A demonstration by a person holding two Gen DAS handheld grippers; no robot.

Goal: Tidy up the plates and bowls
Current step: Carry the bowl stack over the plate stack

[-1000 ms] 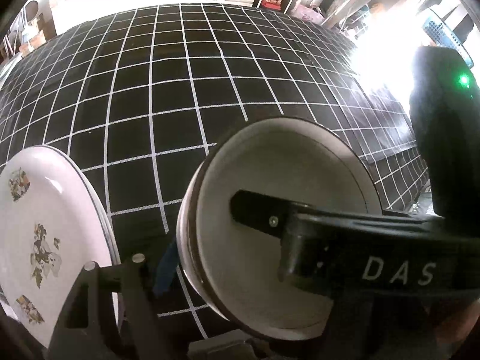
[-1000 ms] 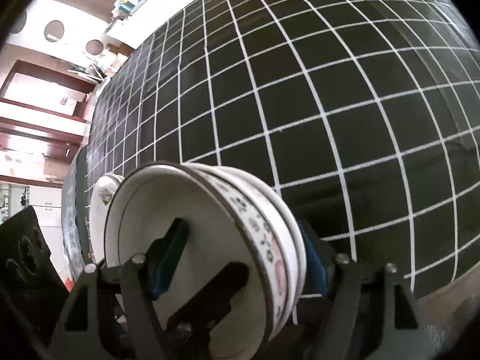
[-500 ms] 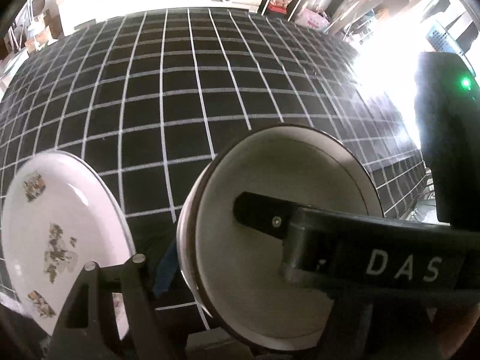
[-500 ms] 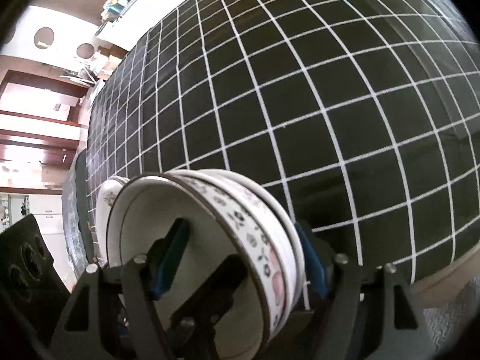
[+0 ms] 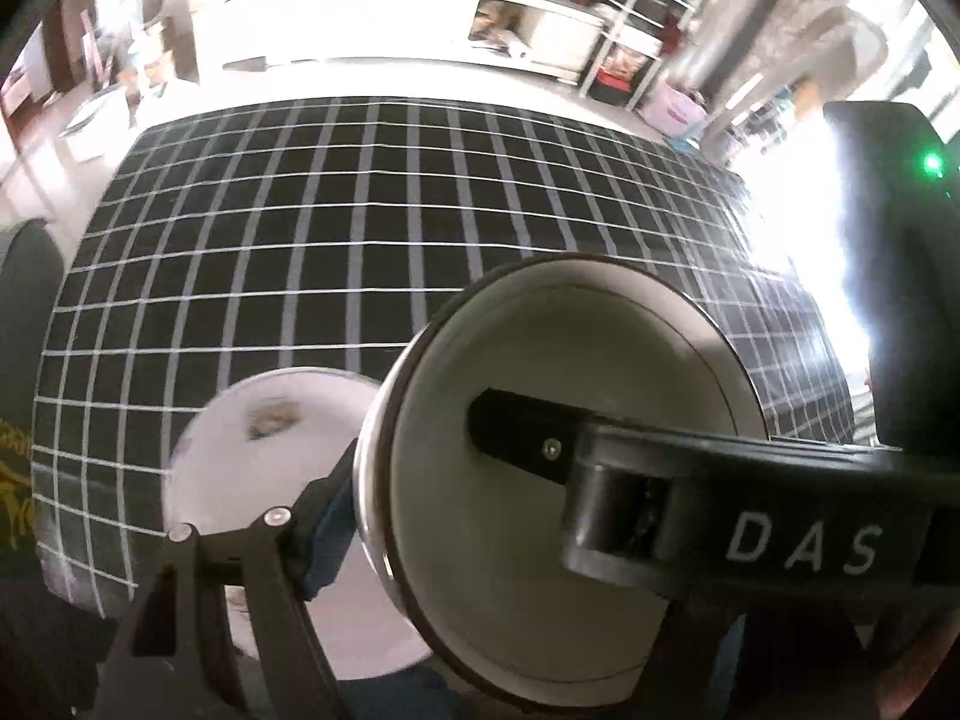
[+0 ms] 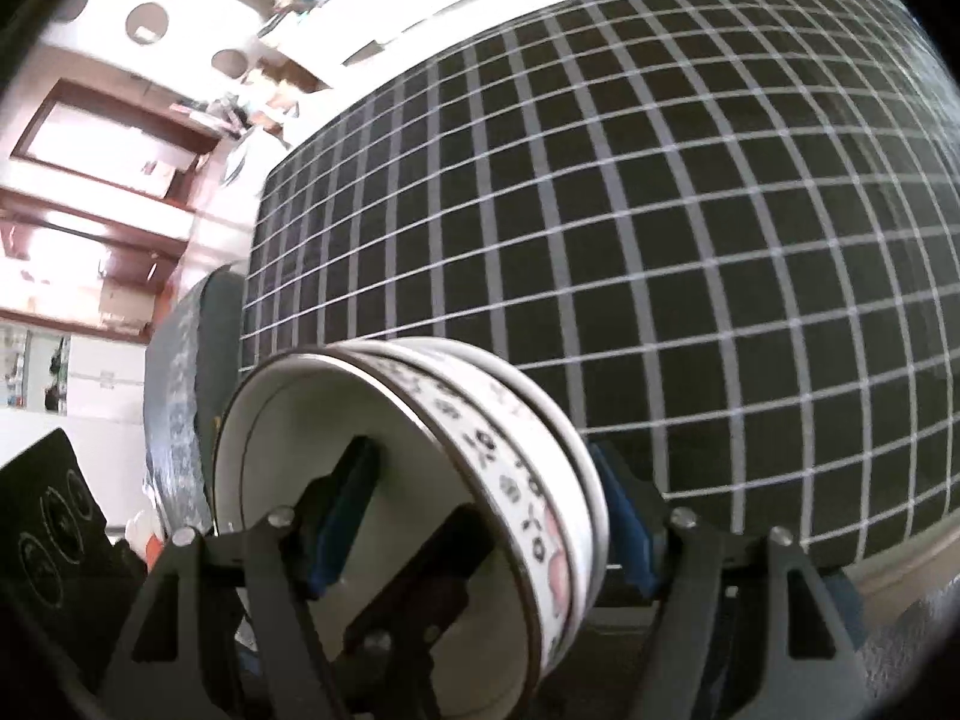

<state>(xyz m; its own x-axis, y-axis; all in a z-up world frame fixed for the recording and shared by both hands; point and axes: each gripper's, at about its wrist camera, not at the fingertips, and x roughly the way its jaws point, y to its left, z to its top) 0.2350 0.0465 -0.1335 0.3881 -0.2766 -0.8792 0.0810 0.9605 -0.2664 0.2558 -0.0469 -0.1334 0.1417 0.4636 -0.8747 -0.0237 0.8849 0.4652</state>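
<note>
Plates and bowls share a black tablecloth [image 5: 360, 240] ruled with a white grid, which fills both wrist views. On it, near the front edge, lies the one plate [image 5: 270, 438] in view, white with a faint floral print, flat and partly hidden behind the left gripper's near finger.

The bowls [image 6: 522, 462], a nested stack of two or perhaps three, are off the cloth and tipped on their side. Their mouth faces back toward the cameras and their base points out over the table. From the left wrist, the plate lies just left of the stack and lower.

The right gripper [image 6: 483, 513] is closed on the stack's wall, with one blue pad [image 6: 345, 504] inside the mouth and the other against the outer side. The left gripper [image 5: 480, 516] shows one finger beside the stack's rim. Its other finger is hidden, so its grip cannot be told. A black bar marked DAS [image 5: 780, 534] reaches into the mouth (whose part it is stays unclear).

Setting the stack down probably means rolling the base downward first, and the plate sits on the left gripper's side.
</note>
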